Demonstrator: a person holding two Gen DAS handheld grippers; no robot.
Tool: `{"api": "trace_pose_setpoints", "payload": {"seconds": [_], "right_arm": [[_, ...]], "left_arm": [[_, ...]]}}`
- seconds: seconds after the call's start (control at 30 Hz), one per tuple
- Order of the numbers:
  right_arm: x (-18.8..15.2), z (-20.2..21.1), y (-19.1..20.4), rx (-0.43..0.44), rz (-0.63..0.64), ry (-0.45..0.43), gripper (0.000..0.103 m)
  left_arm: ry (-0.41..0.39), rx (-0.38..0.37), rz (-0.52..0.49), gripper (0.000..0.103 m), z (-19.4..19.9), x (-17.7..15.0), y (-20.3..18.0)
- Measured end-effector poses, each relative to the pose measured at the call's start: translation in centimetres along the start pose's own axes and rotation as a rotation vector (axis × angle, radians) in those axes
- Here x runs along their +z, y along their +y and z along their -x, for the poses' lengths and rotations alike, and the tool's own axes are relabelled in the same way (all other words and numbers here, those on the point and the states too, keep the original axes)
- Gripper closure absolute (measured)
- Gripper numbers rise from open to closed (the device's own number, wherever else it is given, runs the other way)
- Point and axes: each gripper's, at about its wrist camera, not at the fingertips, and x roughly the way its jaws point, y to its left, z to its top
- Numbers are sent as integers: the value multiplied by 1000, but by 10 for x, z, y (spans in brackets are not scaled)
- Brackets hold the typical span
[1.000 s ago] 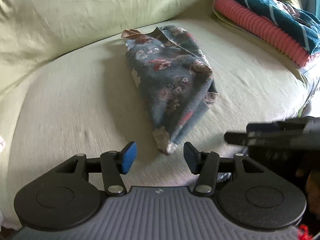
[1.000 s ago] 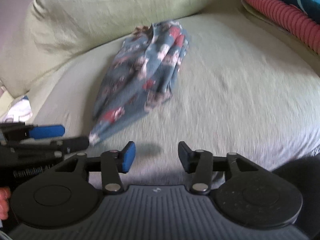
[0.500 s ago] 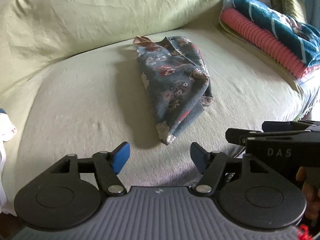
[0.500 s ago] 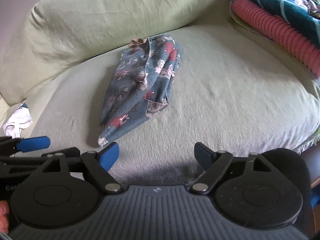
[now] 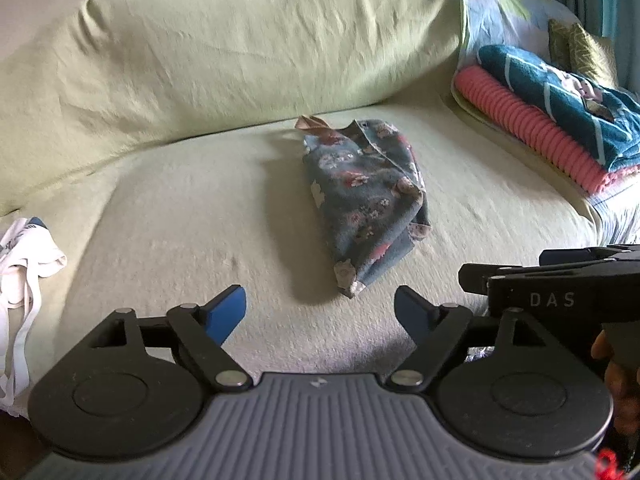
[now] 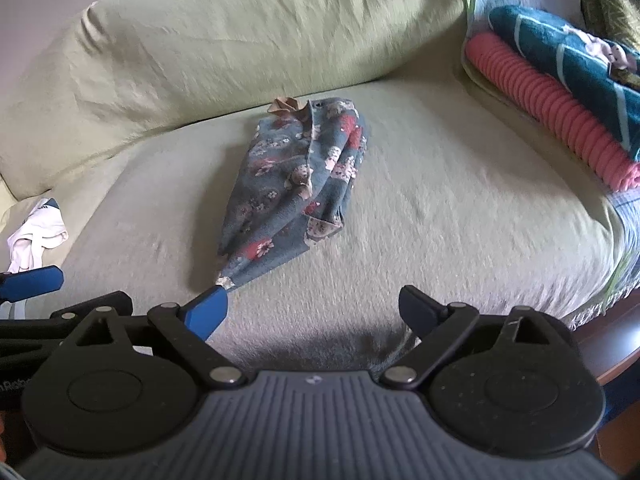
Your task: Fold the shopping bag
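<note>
Now the shopping bag [image 5: 366,204] lies ahead of both spread fingers [image 5: 224,312], untouched.

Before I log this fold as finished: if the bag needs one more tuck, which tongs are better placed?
Probably the right tongs: open, with the floral bag's near corner right at their blue pad. The left tongs, also open, sit slightly farther back.

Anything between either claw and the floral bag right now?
Nothing visible. Only bare green sofa cover lies between the open left claw and the floral bag, and likewise for the open right claw. The white cloth and folded blankets lie off to the sides.
</note>
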Motion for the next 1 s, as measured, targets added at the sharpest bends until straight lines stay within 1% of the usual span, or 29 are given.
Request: {"api": "trace_pose_setpoints", "payload": {"seconds": [0.07,0.2,0.3,0.47,0.5,0.6,0.77,0.83,0.93,1.0], "right_arm": [[-1,3,2,-6,5,-5,11],[-2,6,1,-21,21,-18,9],[-6,8,-4,-24,35,-60,6],[-16,5,-15,-3,19,-145,6],[-17,2,-17,3,5,-146,6],[-16,-10,-21,46,-26,-123,6],[-16,-35,-25,47,-47,-18,5],[-15,-47,-30,31,-75,28,5],[-12,-51,-37,18,-117,17,2],[-10,-53,-42,9,-144,8,2]], "left_arm": [[-16,3,-15,14,3,-1,-2],[-34,-12,-35,14,2,-2,-4],[-45,-31,-45,14,-4,-4,-4],[-30,-59,-73,14,-20,-10,-2],[-23,-64,-72,14,-24,-11,0],[2,-78,-70,14,-36,-12,3],[59,-76,-80,14,-61,-11,4],[91,-75,-71,14,-70,-10,5],[137,-74,-49,14,-83,-7,8],[142,-65,-46,14,-88,-6,9]]}}
